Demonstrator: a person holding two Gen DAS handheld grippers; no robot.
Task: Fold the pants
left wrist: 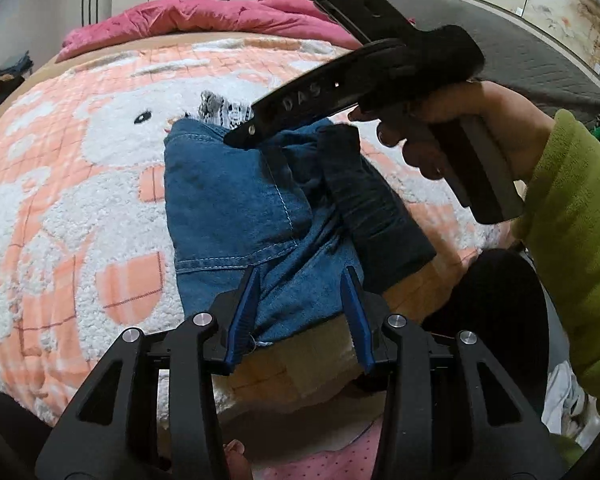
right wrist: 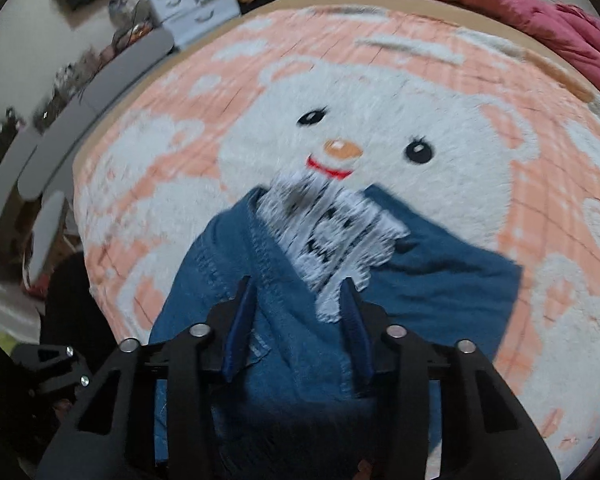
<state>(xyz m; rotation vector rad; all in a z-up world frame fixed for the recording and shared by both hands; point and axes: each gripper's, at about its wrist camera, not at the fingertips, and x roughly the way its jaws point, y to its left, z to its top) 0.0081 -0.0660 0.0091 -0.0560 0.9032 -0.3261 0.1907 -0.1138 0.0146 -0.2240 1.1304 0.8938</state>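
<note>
The left wrist view shows things that the right wrist view does not: the whole right gripper (left wrist: 240,136) seen from the side, the hand (left wrist: 440,136) that holds it with a green sleeve (left wrist: 572,216), and a dark grey garment (left wrist: 372,200) that lies on the right part of the pants (left wrist: 228,200). The right wrist view shows instead the face of the snowman on the bed cover (right wrist: 380,120) and the white drawers (right wrist: 196,0) beside the bed (in the left view only one eye of the face is visible).

The left gripper (left wrist: 302,300) stands partly open over the near edge of the pants. The denim lies between its blue fingers (left wrist: 246,312), and the left finger seems to touch the cloth, but I cannot tell whether the pads really press on it. The right gripper (right wrist: 300,320) is also partly open, with denim and a white patterned cloth (right wrist: 332,240) between its fingers; this picture is blurred, so a grip cannot be confirmed there either. From the left view, its tip is down at the far edge of the pants.

The pants are blue denim, folded into a thick, roughly square bundle near the front edge of the bed, with a pocket seam on top. The white patterned cloth sticks out at the far end.
</note>
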